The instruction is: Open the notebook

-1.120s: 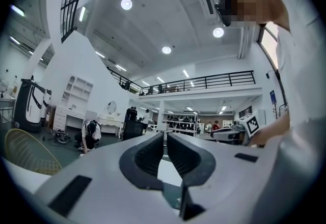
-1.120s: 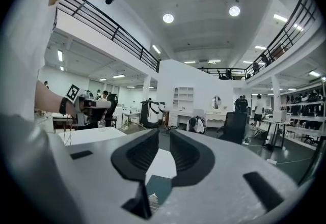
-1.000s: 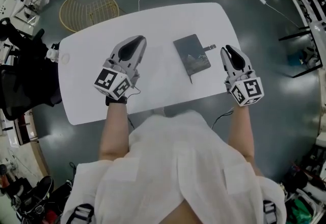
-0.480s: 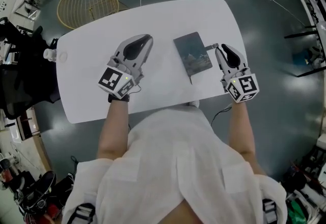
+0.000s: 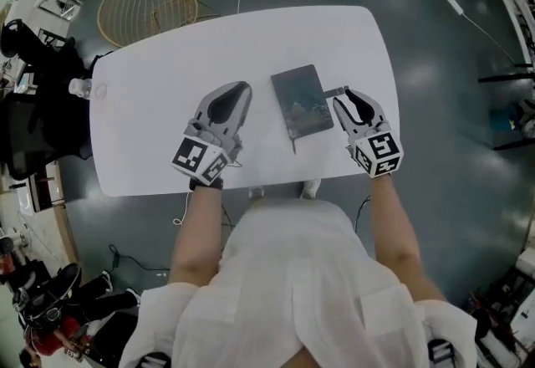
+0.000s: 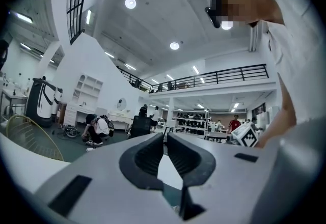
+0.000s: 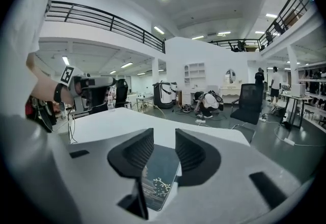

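A dark closed notebook [image 5: 299, 100] with a pale tree picture on its cover lies flat on the white table [image 5: 150, 107]. A small strap tab [image 5: 334, 92] sticks out at its right edge. My right gripper [image 5: 340, 99] sits just right of that edge, low over the table. Its jaws have just been opening and stand open, with nothing pressed between them. In the right gripper view the notebook [image 7: 160, 177] shows through the gap of that gripper [image 7: 164, 139]. My left gripper [image 5: 237, 94] is shut and empty, a short way left of the notebook. Its jaws in the left gripper view [image 6: 165, 139] nearly touch.
A round gold wire basket [image 5: 148, 7] stands on the floor beyond the table's far left corner. A black chair with bags [image 5: 33, 107] is at the table's left end. A small clear bottle [image 5: 79, 89] stands at the table's left edge. Cables lie on the floor behind.
Both grippers have closed in on the notebook. The right one has sunk to its right edge and its jaws have opened wider. The left one has shifted right toward the notebook.
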A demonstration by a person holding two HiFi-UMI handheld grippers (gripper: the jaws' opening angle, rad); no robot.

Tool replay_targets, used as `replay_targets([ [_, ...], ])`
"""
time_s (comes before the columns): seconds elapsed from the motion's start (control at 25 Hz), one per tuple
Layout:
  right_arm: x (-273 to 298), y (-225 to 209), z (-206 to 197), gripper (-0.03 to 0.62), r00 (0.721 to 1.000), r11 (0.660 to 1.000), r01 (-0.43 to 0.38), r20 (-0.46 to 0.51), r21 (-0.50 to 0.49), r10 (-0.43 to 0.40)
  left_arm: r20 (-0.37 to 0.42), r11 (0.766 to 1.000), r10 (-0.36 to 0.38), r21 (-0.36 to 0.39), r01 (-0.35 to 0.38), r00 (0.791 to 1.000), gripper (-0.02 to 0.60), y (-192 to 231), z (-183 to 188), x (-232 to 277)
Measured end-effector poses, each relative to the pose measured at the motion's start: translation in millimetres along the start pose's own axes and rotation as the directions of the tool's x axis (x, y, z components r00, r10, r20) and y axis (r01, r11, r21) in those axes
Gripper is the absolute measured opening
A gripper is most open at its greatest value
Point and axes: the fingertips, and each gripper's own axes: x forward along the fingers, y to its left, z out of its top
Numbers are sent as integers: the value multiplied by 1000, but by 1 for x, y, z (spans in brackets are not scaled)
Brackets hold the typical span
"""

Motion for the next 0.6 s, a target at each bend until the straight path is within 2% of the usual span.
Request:
replay_targets([
  [0.36, 29, -14, -64, 152, 991, 996, -83, -104, 42, 87, -13, 998, 51, 35, -51, 999, 21, -27, -33, 21],
  [0.6, 56, -8, -104, 156, 977, 992, -106, -179, 69, 117, -34, 996, 75, 41, -73, 997, 21, -20, -59, 18],
])
